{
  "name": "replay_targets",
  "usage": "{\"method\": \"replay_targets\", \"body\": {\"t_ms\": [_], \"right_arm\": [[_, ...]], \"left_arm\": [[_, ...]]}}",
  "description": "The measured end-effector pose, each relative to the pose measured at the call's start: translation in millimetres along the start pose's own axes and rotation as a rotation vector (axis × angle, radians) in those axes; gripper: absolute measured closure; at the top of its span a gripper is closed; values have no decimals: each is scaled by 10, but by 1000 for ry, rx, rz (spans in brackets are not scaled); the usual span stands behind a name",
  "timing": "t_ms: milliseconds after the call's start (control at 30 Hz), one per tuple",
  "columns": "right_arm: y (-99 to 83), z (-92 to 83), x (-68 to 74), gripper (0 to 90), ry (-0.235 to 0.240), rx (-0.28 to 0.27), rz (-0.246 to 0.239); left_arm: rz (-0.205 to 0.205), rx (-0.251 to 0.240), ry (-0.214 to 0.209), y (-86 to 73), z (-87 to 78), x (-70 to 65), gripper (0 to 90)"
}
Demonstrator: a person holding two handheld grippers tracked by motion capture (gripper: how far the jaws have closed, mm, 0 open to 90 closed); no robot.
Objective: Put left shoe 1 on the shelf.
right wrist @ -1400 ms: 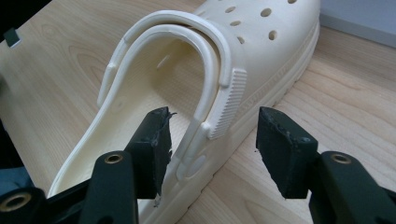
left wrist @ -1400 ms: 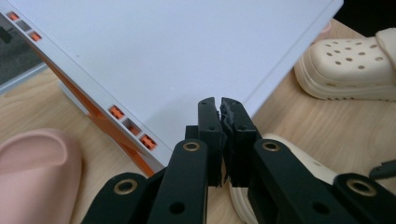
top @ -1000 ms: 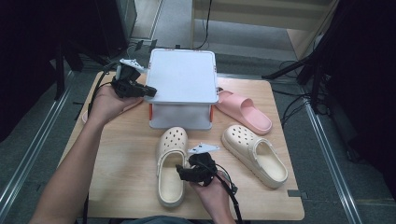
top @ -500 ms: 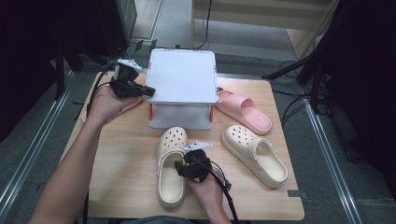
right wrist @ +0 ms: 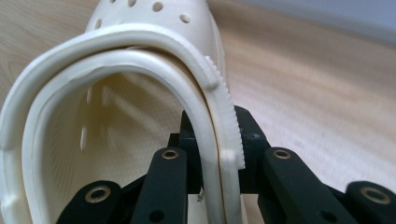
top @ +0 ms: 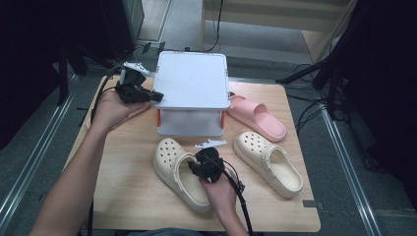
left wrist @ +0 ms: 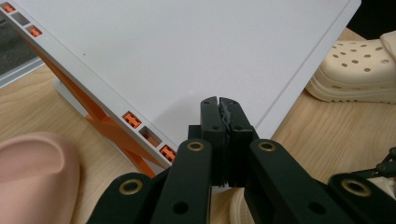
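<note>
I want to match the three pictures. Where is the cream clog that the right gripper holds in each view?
High view: cream clog, lower centre, left of the pair.
Left gripper view: I cannot tell; the clog at the right edge may be its mate.
Right gripper view: cream clog, rim between the jaws.
Shared landmark: wooden table.

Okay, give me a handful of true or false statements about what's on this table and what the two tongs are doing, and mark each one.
1. The right tongs have just been closing on the side wall of a cream clog. True.
2. The left tongs are wide open above the white box. False: their jaws are shut, at the box lid's left edge.
3. A pink slide sandal lies right of the box. True.
4. Both cream clogs are stacked on the box. False: they lie on the wooden table, the second clog right of the first.
5. The box lid is orange. False: it is white, with orange parts below.
</note>
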State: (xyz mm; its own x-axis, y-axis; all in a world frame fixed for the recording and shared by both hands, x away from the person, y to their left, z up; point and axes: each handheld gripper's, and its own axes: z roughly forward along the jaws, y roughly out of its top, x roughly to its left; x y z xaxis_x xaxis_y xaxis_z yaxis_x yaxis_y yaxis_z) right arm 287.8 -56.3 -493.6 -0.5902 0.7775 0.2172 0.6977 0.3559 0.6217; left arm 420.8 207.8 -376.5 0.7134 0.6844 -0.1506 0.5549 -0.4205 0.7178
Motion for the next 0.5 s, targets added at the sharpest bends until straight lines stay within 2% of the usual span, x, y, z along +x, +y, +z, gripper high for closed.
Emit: {"method": "replay_targets", "body": {"t_ms": [100,267,333,400,467,500], "right_arm": [[62,-2,-16,778,3,-8,12],[336,57,-135,774,-36,-60,48],[363,65,-143,774,-39,-69,50],[442,101,-167,775,-61,-80,50],[534,182,-227,775,-104,-82,56],[534,182,-227,775,-104,-82,56]], "left_arm": [[0,-1,2,0,1,-3,892],[1,-1,2,-1,1,-3,890],[3,-1,5,-1,0,-7,891],[6,-2,6,-2,2,-7,891],[5,-1,5,-2,1,-7,891],[7,-2,7,-2,0,-8,891]]}}
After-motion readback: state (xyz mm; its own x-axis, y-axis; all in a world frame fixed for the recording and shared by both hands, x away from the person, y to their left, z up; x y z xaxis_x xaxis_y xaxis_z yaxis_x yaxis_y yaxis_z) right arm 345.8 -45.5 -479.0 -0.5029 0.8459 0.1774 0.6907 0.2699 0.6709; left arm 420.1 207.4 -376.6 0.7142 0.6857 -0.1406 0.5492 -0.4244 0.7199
